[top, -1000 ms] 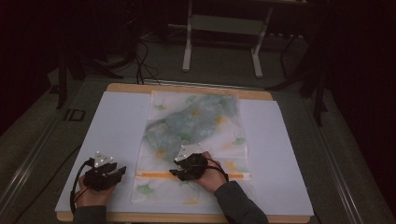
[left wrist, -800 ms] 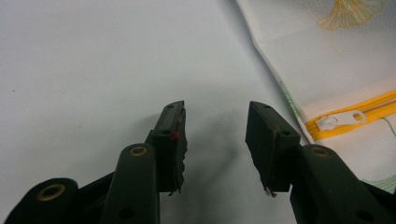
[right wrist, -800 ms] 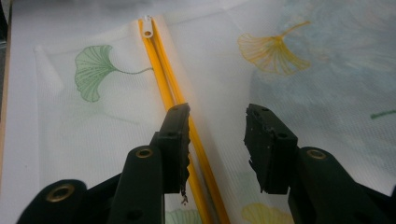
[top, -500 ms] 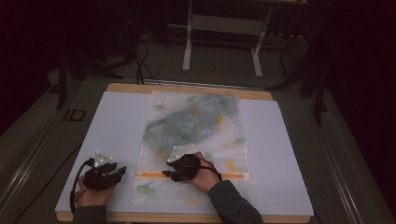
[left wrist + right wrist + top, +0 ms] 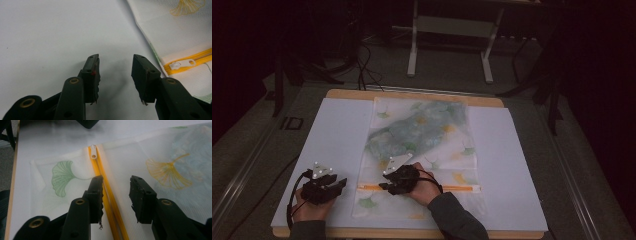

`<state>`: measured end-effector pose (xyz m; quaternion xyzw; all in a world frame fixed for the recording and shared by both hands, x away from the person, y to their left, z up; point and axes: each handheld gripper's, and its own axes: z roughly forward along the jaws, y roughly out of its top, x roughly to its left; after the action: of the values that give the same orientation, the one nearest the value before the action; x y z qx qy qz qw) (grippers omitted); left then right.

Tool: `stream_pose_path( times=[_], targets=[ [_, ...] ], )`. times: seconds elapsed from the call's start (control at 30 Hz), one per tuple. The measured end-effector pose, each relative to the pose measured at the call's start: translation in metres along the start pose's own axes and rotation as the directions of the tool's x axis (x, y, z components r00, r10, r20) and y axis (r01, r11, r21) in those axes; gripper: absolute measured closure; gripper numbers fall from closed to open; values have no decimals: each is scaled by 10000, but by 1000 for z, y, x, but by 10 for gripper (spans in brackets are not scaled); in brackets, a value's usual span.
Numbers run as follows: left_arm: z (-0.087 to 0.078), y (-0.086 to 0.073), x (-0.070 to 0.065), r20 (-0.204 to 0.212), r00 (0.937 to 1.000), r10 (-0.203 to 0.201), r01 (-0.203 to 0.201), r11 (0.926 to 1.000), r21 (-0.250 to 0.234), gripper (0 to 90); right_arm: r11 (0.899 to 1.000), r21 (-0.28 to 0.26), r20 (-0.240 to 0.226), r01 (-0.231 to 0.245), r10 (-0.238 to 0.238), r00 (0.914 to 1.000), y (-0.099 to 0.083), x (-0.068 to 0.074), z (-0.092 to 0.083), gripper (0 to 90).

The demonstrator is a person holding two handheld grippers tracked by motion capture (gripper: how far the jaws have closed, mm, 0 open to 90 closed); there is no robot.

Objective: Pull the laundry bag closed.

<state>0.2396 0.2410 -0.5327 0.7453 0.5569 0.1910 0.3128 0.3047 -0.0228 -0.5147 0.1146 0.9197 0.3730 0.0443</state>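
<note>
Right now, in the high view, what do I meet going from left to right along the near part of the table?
Left gripper → bag's left edge → right gripper → yellow zipper → white sheet.

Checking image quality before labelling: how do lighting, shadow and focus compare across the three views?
High view: dim, room behind nearly black, the white table sheet and mesh bag are murky. Left gripper view: bright and even, soft shadow under the left gripper, near fingers slightly soft. Right gripper view: well lit, yellow zipper sharp, far edge blurred.
</note>
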Motion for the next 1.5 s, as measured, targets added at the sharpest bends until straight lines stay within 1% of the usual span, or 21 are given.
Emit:
stream_pose_path(
  times=[0.4, 0.5, 0.63, 0.83, 0.93, 1.23, 1.37, 1.43, 1.5],
  targets=[
    [0, 0, 0, 41, 10000, 35, -35, 10000, -15, 572, 9992, 147, -204, 368, -365, 9991, 7, 9, 16, 673],
    [0, 0, 0, 53, 10000, 54, -53, 10000, -1, 571, 9991, 166, -292, 383, -378, 9989, 8, 11, 21, 682],
    [0, 0, 0, 43, 10000, 88, -88, 10000, 24, 569, 9992, 237, -281, 327, -321, 9991, 11, 12, 29, 697],
    [0, 0, 0, 51, 9999, 133, -133, 9999, 36, 567, 9984, 273, -433, 485, -473, 9979, 19, 17, 40, 716],
    [0, 0, 0, 50, 9999, 123, -123, 9999, 32, 568, 9989, 276, -472, 392, -378, 9982, 22, 16, 44, 727],
    [0, 0, -1, 95, 9997, 205, -206, 9998, 55, 565, 9989, 312, -811, 337, -311, 9962, 29, 16, 54, 736],
    [-1, 0, 0, 151, 9996, 233, -234, 9997, 68, 565, 9987, 420, -859, 292, -256, 9960, 30, 16, 59, 770],
    [-1, 0, 0, 189, 9996, 212, -213, 9998, 41, 565, 9990, 437, -956, 78, -36, 9954, 30, 14, 59, 811],
    [-1, 0, 0, 250, 9995, 200, -201, 9998, 44, 565, 9988, 470, -908, 105, -62, 9958, 31, 14, 59, 827]
  ],
)
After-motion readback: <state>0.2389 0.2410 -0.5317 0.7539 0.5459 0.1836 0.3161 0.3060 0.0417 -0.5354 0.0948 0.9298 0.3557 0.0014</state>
